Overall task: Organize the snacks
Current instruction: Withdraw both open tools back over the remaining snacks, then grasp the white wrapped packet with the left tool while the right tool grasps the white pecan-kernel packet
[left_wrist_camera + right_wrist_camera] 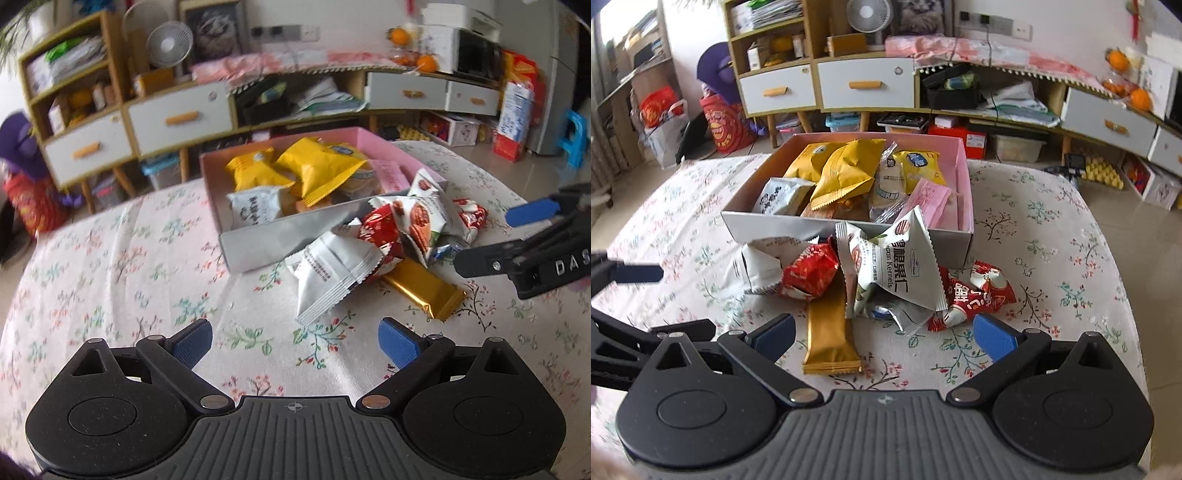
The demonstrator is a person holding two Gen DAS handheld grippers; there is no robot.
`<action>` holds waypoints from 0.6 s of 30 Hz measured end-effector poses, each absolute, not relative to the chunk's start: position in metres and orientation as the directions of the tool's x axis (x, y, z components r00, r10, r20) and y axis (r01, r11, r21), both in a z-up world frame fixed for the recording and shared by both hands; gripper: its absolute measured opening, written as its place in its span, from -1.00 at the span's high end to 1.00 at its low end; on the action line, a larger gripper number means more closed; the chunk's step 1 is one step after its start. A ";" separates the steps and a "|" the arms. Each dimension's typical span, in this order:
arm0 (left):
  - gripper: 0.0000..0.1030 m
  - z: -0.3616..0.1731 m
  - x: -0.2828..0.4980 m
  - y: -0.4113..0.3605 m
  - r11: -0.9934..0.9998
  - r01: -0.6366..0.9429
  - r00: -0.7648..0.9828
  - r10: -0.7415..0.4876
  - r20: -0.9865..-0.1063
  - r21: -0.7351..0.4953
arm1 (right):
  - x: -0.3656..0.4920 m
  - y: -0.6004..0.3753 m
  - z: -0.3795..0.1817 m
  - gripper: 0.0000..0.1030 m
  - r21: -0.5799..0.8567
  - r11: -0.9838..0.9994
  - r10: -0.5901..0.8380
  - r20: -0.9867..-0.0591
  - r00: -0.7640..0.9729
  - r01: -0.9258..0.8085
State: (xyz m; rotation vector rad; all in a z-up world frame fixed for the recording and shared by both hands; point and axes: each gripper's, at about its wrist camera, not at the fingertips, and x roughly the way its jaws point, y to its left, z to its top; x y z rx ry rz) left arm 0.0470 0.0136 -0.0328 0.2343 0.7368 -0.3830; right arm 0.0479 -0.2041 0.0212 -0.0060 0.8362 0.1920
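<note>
Both tools, left tool [294,342] and right tool [883,338], hover with fingers apart and empty; loose snacks [871,273] heap at the box's [775,225] six o'clock wall, awaiting transfer inside.

This is a lived-in home, most likely a sitting or dining room. A low wooden sideboard [871,85] with white drawers and orange handles runs along the back wall across the top of the frame, its open shelves stuffed with papers and boxes. On it stand a small desk fan [169,43], a framed picture [214,31], oranges [400,36] and a microwave [469,51] at upper right. Red gift bags [726,123] sit on the tiled floor at left. The worktop [1034,229] wears a flowered household cloth.
</note>
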 end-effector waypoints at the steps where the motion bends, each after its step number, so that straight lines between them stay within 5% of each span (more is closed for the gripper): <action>1: -0.90 -0.034 0.047 0.013 0.901 0.426 0.681 -0.263 -0.684 0.078 | 0.048 -0.205 0.021 -0.99 0.075 0.982 0.173 -0.733 0.658 -0.175; 18: -0.85 -0.049 0.074 -0.001 0.880 0.474 0.684 -0.347 -0.642 0.029 | 0.057 -0.214 0.012 -0.91 0.099 0.978 0.202 -0.658 0.725 -0.183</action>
